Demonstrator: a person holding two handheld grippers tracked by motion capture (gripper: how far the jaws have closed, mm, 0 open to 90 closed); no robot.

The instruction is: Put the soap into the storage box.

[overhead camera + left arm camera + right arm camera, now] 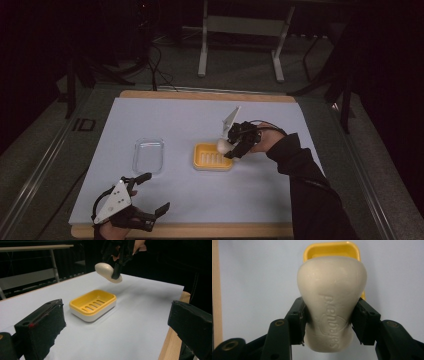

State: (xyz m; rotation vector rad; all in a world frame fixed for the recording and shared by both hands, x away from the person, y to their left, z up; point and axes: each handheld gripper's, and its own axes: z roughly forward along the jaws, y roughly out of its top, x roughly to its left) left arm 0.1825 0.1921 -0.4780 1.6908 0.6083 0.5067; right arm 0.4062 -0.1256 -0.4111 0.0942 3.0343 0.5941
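From the high view, I see my right gripper (231, 148) holding a pale soap (222, 145) over the far right corner of the yellow dish (213, 158), which sits mid-table on the white mat (200, 190). A clear tray (148, 155) lies just left of the dish. My left gripper (150, 192) rests near the mat's front edge, well apart from the dish, its jaws spread wide around nothing.

In the left gripper view, my own two black jaws stand far apart at the frame's sides. Between them the dish (92, 304) sits empty on the mat (130, 327), and the soap (107, 272) hangs above its far end, clear of it, pinched by the right gripper (116, 273).

In the right gripper view, my jaws clamp both sides of the soap (332, 302), embossed lettering facing the camera, with the dish (331, 250) showing beyond it.
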